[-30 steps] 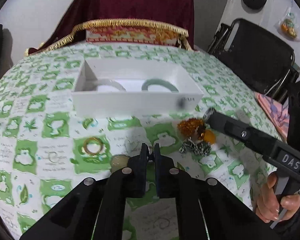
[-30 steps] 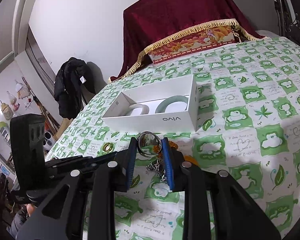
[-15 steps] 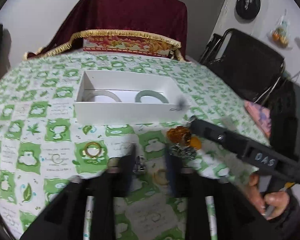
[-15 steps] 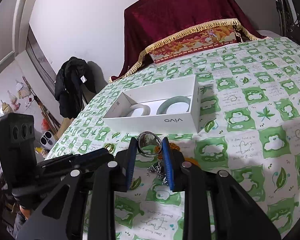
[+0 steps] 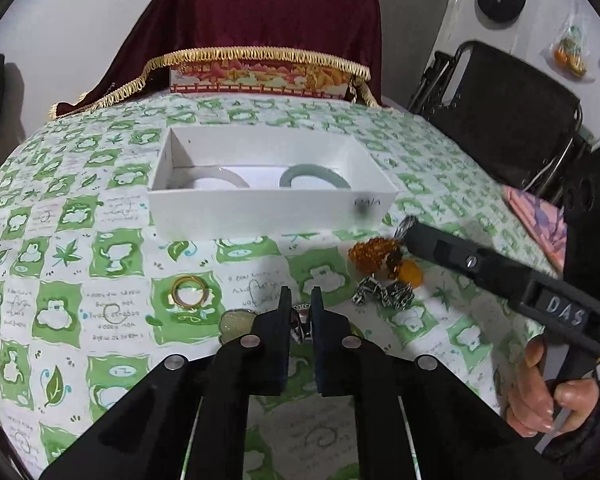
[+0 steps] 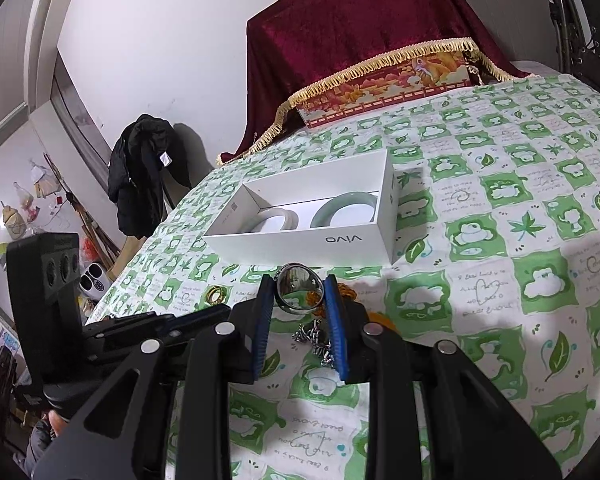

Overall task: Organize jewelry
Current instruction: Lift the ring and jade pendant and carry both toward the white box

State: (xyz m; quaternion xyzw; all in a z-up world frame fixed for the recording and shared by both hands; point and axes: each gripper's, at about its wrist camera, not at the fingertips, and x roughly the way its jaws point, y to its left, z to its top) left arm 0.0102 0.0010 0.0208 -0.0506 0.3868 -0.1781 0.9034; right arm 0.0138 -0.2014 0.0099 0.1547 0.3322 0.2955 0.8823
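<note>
Rings in both grippers right now, and these are fiddly little customers. Over on the right, the right gripper [image 6: 300, 292] has its blue pads clamped on a steel ring [image 6: 299, 287], polished like a mirror, wide-banded, held up clear of the cloth just short of the box [image 6: 312, 240]. That one looks hard and slick to me; pinched across its outer edge like this it could squirt out if the squeeze eases, so a firm, square grip is the way. On the left, the left gripper [image 5: 300, 314] has just snapped closed, jaws nearly together, with a small dark patterned piece [image 5: 301, 322] nipped between the tips, low over the tablecloth [image 5: 100, 248]; what exactly it is I can't tell. Light as anything, I'd guess, and easy to drop. Waiting on the cloth: a gold ring [image 5: 189, 291], an amber bead cluster [image 5: 374, 254] and a silvery chain heap [image 5: 384, 294] — floppy stuff, best grabbed by the bunch. Two pale bangles [image 5: 314, 178] already lie in the box; jade-like, probably brittle.
</note>
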